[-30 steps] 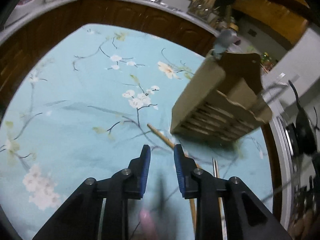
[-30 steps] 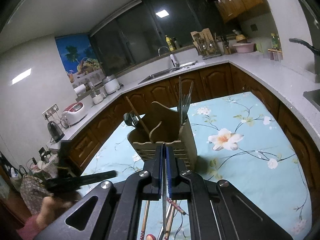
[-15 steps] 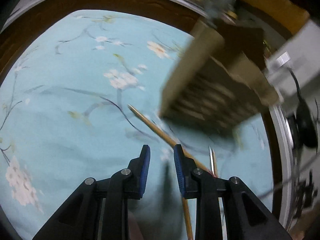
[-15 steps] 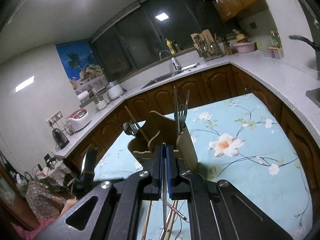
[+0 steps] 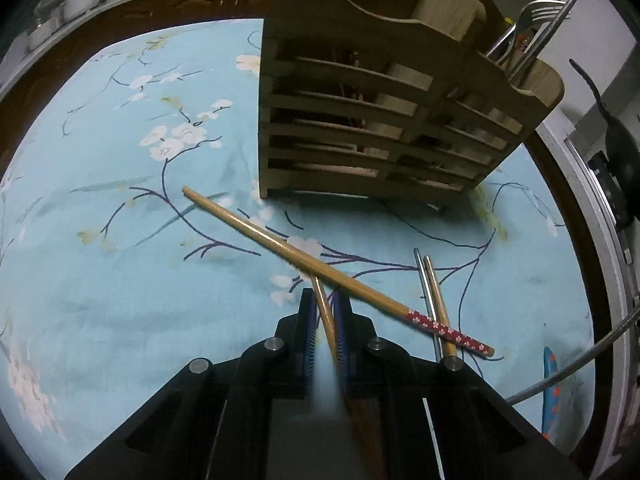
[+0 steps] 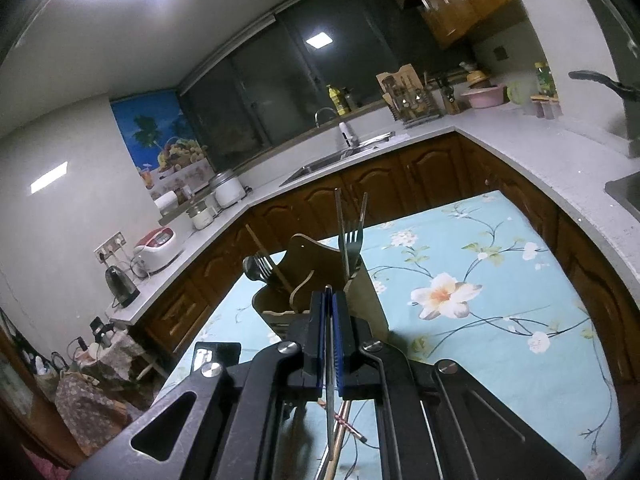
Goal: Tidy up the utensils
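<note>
A kitchen at night, a blue floral cloth [image 5: 120,240] over the bench; the wooden rack [image 5: 384,120] stands on it, forks [image 6: 350,240] upright in one end slot; the left hand-held gripper [image 5: 325,312] is down at the cloth, pinching a plain chopstick [image 5: 325,320] that lies under a red-tipped chopstick [image 5: 304,256]; two more sticks [image 5: 430,300] lie just beside; the right hand-held gripper [image 6: 329,320] is raised before the rack, pressed together on a thin metal rod [image 6: 329,384].

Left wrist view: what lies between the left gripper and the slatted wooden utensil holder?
A long bamboo chopstick with a red floral end lies crosswise between the left gripper and the wooden utensil holder; beyond it, bare tablecloth.
</note>
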`<state>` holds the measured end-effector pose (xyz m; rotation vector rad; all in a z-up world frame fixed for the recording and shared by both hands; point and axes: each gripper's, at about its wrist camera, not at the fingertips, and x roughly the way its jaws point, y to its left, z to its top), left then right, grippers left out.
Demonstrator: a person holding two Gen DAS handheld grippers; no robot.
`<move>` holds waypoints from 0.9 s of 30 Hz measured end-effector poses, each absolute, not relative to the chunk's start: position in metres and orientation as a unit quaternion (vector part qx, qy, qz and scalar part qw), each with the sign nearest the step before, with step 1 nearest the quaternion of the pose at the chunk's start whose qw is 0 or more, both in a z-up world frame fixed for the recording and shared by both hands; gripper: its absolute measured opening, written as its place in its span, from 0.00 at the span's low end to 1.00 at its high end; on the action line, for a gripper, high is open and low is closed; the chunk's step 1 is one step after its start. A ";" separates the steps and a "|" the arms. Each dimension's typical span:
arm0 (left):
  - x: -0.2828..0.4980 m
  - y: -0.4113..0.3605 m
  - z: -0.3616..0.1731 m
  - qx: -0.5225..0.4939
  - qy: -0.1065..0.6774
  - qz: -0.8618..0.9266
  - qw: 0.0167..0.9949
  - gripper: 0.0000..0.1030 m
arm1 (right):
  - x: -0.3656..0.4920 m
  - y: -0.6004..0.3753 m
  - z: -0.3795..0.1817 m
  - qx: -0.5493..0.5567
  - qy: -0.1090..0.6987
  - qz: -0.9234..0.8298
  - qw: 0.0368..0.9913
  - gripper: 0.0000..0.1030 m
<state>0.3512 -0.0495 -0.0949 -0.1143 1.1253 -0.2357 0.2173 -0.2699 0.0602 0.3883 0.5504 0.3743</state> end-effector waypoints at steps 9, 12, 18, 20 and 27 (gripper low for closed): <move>0.328 -0.037 -0.078 -0.062 0.511 -0.132 0.847 0.03 | 0.214 -0.272 0.061 0.190 0.267 0.181 0.927 0.04; 0.314 -0.027 -0.064 -0.076 0.498 -0.136 0.853 0.03 | 0.212 -0.270 0.064 0.189 0.264 0.183 0.928 0.04; 0.288 -0.009 -0.032 -0.082 0.480 -0.145 0.861 0.03 | 0.207 -0.261 0.072 0.187 0.256 0.191 0.929 0.04; 0.279 0.002 -0.023 -0.085 0.477 -0.141 0.863 0.03 | 0.204 -0.258 0.075 0.186 0.253 0.195 0.929 0.04; 0.254 0.027 0.019 -0.100 0.436 -0.125 0.886 0.03 | 0.198 -0.249 0.086 0.182 0.243 0.203 0.931 0.04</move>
